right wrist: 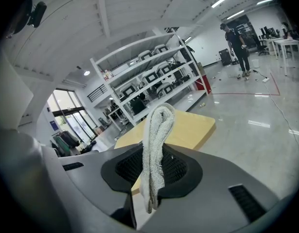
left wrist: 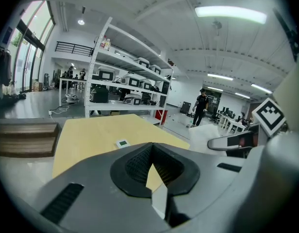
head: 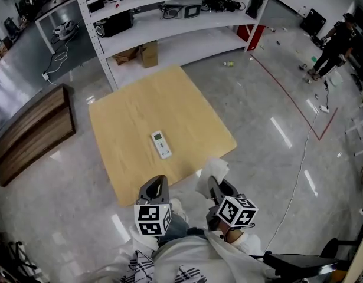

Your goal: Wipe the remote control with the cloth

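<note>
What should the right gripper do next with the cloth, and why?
Probably move the right gripper forward and left toward the remote control on the table: the cloth is clamped in its jaws, but hangs at the table's near edge, apart from the remote.

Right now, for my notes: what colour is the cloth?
White; the cloth shows best in right gripper view.

No legible text, brand, number or sign is present. The remote control (head: pixel 161 144), lying ahead of both sets of jaws, carries a small display; any print on its face is too small to read. The left marker cube (head: pixel 153 219) and the right marker cube (head: pixel 236 211), each behind its own jaws, bear black-and-white square patterns only, with no characters.
</note>
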